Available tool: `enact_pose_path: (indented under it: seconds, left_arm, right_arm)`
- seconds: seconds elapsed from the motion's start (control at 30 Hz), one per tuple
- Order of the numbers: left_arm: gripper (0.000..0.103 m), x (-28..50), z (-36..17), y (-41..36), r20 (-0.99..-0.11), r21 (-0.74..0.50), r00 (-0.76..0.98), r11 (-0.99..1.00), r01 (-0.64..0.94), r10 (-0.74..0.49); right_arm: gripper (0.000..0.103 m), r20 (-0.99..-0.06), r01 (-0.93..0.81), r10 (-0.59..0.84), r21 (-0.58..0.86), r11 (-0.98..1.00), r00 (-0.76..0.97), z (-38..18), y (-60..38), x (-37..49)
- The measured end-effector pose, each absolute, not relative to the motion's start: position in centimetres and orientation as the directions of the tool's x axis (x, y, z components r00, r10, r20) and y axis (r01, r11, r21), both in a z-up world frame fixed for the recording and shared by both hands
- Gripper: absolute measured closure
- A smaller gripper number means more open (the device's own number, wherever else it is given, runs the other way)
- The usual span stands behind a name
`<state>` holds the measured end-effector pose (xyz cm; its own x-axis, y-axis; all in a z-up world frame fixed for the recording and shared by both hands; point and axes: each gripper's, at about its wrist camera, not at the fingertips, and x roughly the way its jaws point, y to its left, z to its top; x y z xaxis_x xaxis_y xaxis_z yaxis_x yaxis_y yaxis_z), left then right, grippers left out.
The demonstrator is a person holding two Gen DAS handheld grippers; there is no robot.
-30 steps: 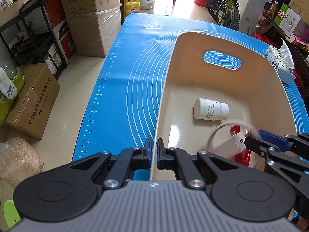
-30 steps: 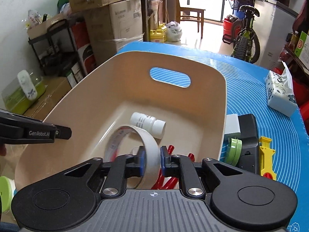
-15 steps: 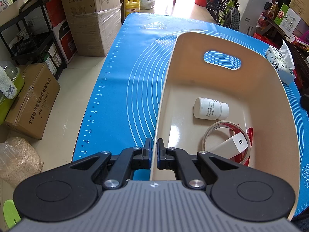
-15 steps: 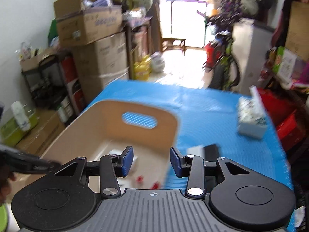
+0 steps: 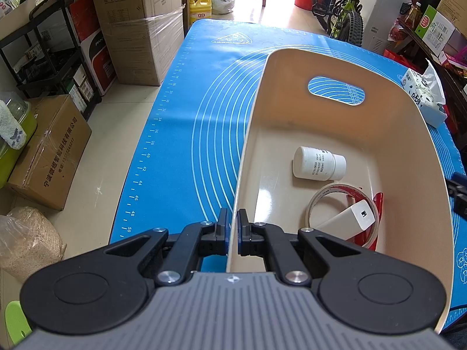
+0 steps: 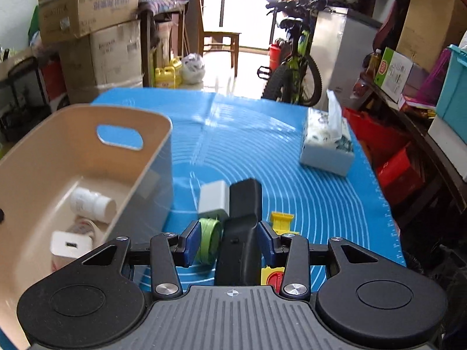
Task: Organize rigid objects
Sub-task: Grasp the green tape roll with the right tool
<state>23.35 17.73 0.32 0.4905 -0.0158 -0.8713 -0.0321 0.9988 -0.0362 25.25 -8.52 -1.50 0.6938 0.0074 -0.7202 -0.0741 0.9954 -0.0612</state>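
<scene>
The left gripper (image 5: 232,234) has its jaws clamped on the bin (image 5: 388,134) wall. The right gripper (image 6: 230,240), jaws apart and empty, should pick just one thing, the green tin (image 6: 208,240) or the black box (image 6: 242,221).

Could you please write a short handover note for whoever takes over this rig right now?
Left gripper: shut on the near wall of the beige bin, steadying it.
Right gripper: open and empty, over the mat beside the bin, with the green round tin and the black device between its fingers, neither gripped.
Done: white bottle, tape roll, white charger and a red item lie in the bin.
Left: green tin, black device, grey-white block and the yellow item are on the blue mat. The tissue pack stands further back.
</scene>
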Motion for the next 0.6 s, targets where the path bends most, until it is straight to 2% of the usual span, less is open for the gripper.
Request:
enact_pose_path:
  seconds: [0.47,0.6]
  left_arm:
    - [0.096,23.3,0.3,17.8,-0.871,-0.037,0.49,0.999,-0.033,-0.017]
    - [0.096,23.3,0.3,17.9,-0.872,-0.042,0.49,0.998,-0.035,-0.02]
  right_arm:
    - [0.05,-0.767,-0.136,0.084,-0.004,0.991,0.636,-4.5,-7.7,27.7]
    - [0.059,-0.778,-0.13,0.082,0.0,0.992,0.623,-5.1,-7.4,28.2]
